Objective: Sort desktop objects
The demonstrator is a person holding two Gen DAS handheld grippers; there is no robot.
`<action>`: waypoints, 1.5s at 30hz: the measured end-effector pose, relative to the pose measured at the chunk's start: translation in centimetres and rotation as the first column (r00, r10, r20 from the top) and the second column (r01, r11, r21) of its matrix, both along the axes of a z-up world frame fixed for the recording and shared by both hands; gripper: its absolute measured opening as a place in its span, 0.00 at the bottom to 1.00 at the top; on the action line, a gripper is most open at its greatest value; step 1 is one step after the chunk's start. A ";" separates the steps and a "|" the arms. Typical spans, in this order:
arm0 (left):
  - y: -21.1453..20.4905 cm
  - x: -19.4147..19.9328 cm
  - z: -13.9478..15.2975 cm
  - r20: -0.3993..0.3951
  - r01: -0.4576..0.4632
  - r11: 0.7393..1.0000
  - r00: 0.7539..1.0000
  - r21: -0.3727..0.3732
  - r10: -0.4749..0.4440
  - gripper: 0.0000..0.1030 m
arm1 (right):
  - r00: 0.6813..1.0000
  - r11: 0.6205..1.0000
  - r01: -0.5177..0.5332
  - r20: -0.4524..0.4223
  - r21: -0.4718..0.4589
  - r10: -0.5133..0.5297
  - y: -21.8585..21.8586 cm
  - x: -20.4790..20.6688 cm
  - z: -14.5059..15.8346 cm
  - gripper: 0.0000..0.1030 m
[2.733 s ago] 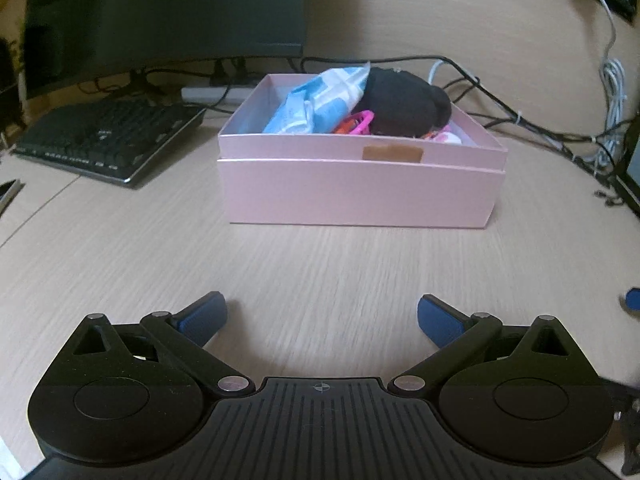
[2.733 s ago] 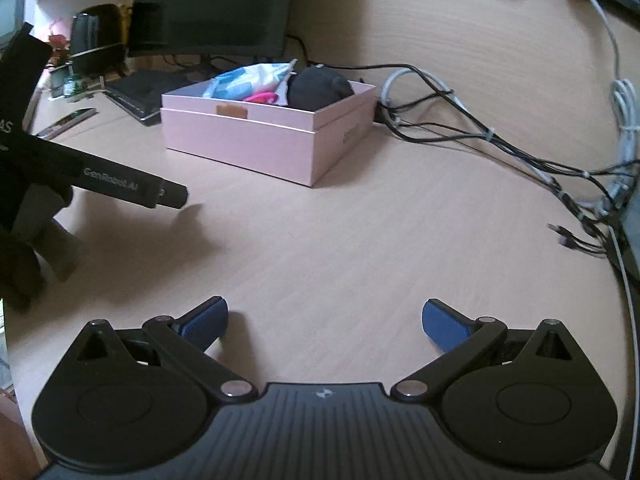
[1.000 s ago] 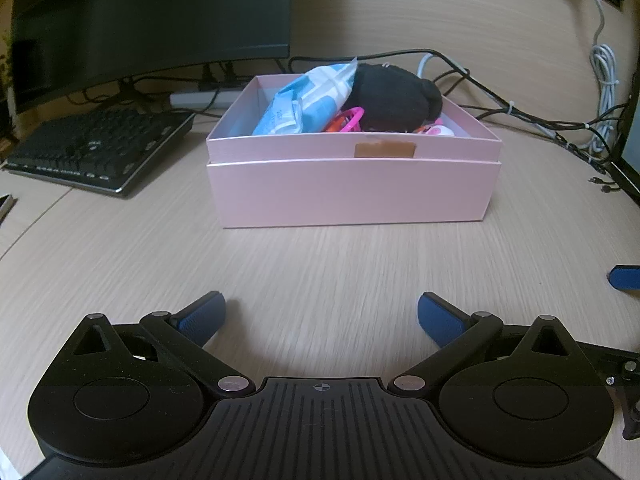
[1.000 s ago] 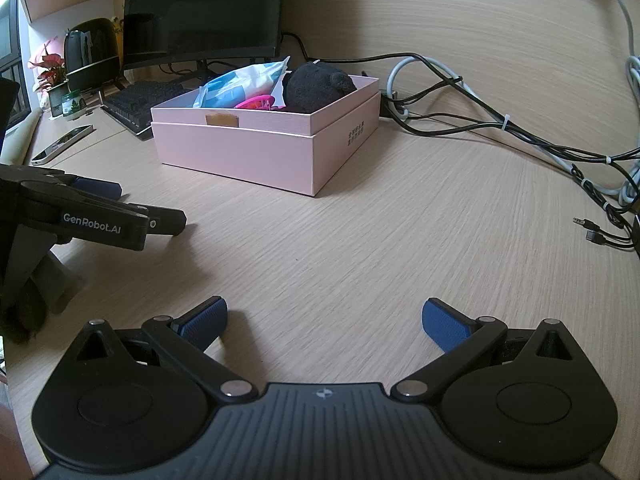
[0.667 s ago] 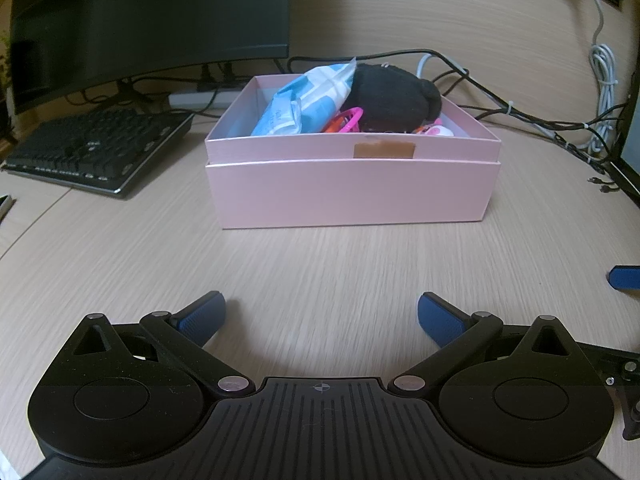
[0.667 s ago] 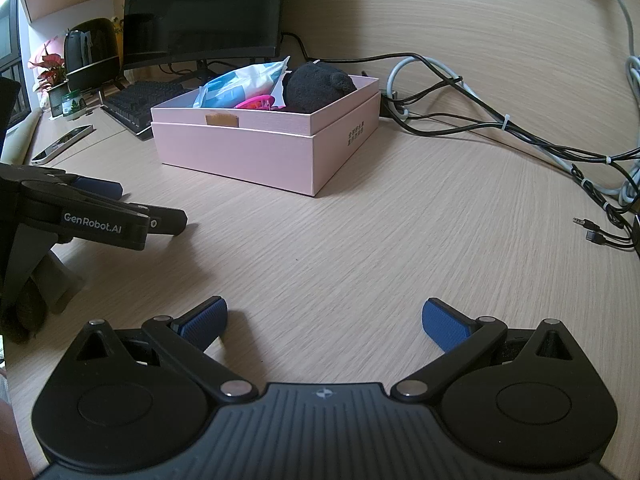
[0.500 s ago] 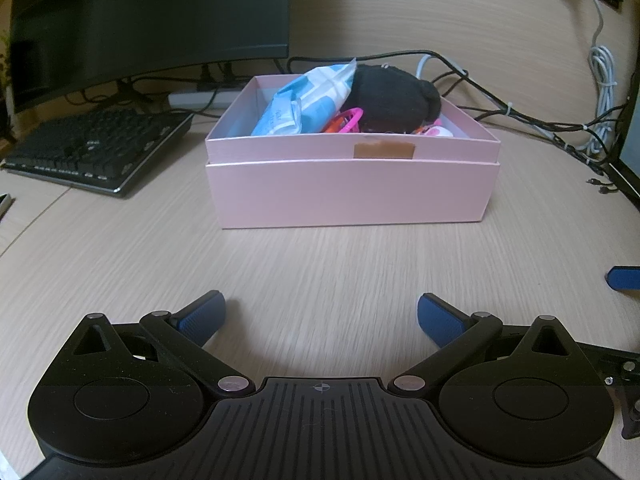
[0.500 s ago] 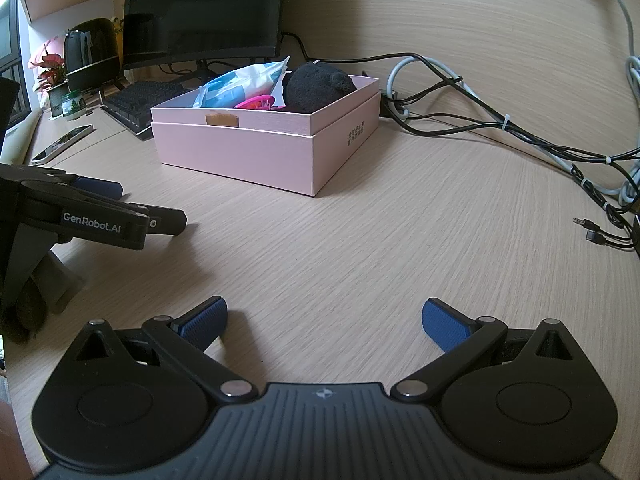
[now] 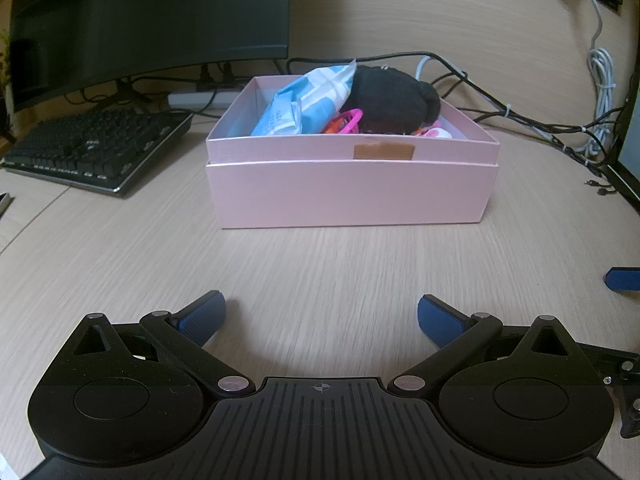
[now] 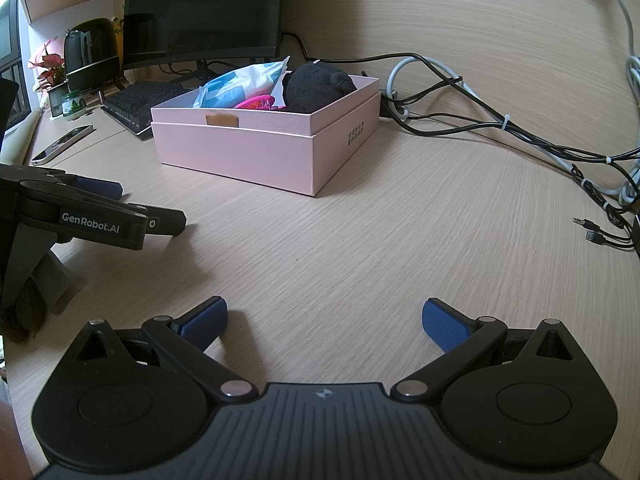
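A pink box [image 9: 352, 196] sits on the wooden surface [image 9: 320, 264], straight ahead of the left claw [image 9: 320, 314] and well apart from it. The left claw is released, its blue pads [image 9: 202, 318] spread wide with only bare wood between them, and it grips nothing. The right claw [image 10: 324, 320] is likewise released and empty, its pads [image 10: 444, 322] wide apart over the surface, with the box further off and to its left. From the right wrist view the left claw shows in side profile at the left edge, low over the surface, short of the box. The box has no lid on and is full: a blue and white packet [image 9: 308, 98] leans at its left side, a black plush toy [image 9: 390, 98] lies against the packet at the back right, a bright pink clip [image 9: 350, 118] sits in front between them, and something small in white and pink [image 9: 434, 133] shows by the right wall. A brown strip of tape [image 9: 383, 151] is stuck on the front rim of the box. Behind and left of the box are a black keyboard [image 9: 96, 148] and a dark monitor [image 9: 148, 20]. A tangle of cables [image 10: 500, 124] trails across the surface to the right of the box. In the right wrist view a phone [image 10: 62, 144] lies flat at the far left, near a potted plant [image 10: 52, 76].
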State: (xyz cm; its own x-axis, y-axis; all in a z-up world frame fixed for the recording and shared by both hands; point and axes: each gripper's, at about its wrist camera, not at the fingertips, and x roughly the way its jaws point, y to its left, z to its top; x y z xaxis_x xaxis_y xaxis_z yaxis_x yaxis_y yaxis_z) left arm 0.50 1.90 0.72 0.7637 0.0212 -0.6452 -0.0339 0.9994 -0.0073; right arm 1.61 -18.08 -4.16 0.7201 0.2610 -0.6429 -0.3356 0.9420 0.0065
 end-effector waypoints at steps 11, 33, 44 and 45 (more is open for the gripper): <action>0.0 0.0 0.0 -0.006 0.010 1.000 1.000 0.014 -0.010 1.00 | 1.000 1.000 0.000 0.000 0.000 0.000 0.0 0.0 0.0 1.00; 0.0 0.1 -0.1 -0.004 0.044 0.999 0.999 0.011 -0.044 1.00 | 1.000 1.000 0.000 0.000 0.000 0.000 0.0 -0.1 0.0 1.00; 0.0 0.1 -0.1 -0.004 0.043 0.999 0.999 0.014 -0.043 1.00 | 1.000 1.000 0.000 0.000 0.000 0.000 0.0 -0.1 0.1 1.00; 0.0 0.1 -0.1 -0.004 0.044 0.999 0.999 0.014 -0.043 1.00 | 1.000 1.000 0.000 0.000 0.000 0.000 0.0 -0.1 0.0 1.00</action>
State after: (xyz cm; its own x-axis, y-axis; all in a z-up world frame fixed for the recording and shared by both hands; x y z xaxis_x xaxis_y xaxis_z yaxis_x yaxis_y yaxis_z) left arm 0.59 1.89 0.65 0.7617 -0.0031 -0.6479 0.0096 0.9999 0.0066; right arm 1.53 -18.10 -4.11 0.7200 0.2607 -0.6431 -0.3355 0.9420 0.0063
